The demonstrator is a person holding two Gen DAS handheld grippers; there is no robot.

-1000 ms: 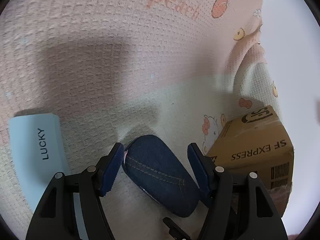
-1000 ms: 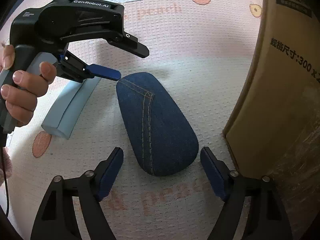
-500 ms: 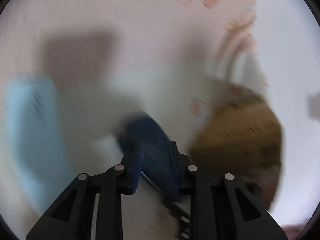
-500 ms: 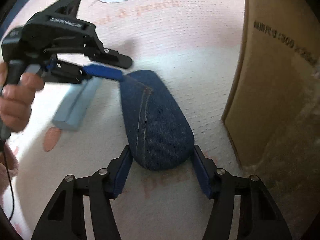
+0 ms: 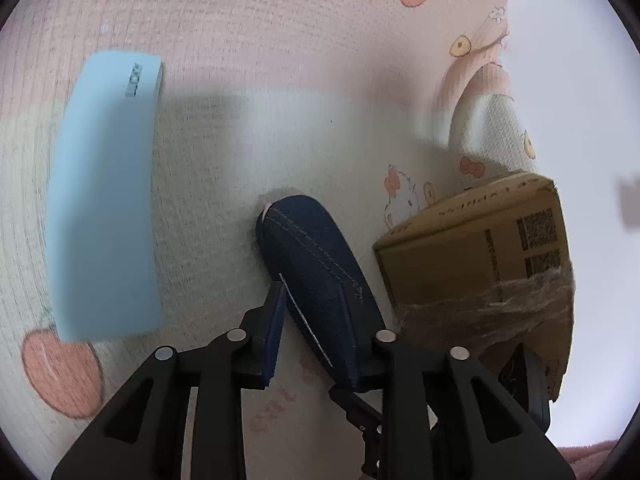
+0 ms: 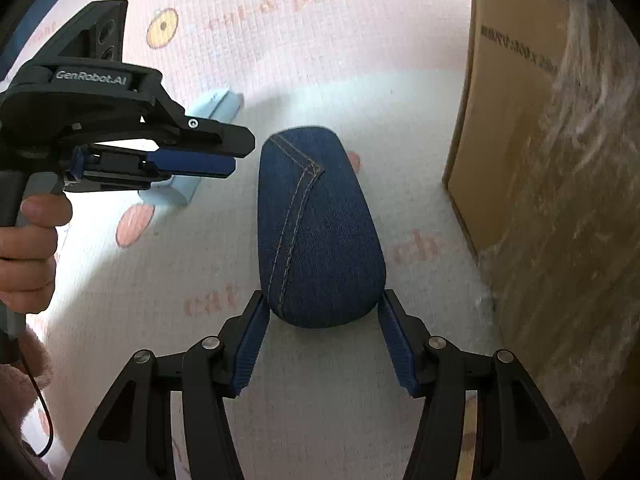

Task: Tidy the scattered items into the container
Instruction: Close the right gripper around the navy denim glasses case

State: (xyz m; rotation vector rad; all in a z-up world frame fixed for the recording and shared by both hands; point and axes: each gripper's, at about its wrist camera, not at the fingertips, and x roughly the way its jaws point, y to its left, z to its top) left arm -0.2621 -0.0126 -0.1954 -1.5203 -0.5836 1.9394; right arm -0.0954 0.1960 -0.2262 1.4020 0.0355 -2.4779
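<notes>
Denim pouch (image 6: 320,224) lies on the printed blanket (image 6: 320,60) beside the cardboard box (image 6: 520,140) — right gripper (image 6: 320,340) fingers clamped on its end, left gripper (image 6: 192,162) fingers apart, just reopened, off the pouch.

Home bedroom, cartoon cat-and-peach bedsheet (image 6: 320,52), shipping carton (image 6: 520,120) on it

A pink cartoon-printed waffle blanket (image 6: 360,60) covers the surface, softly lit.
</notes>
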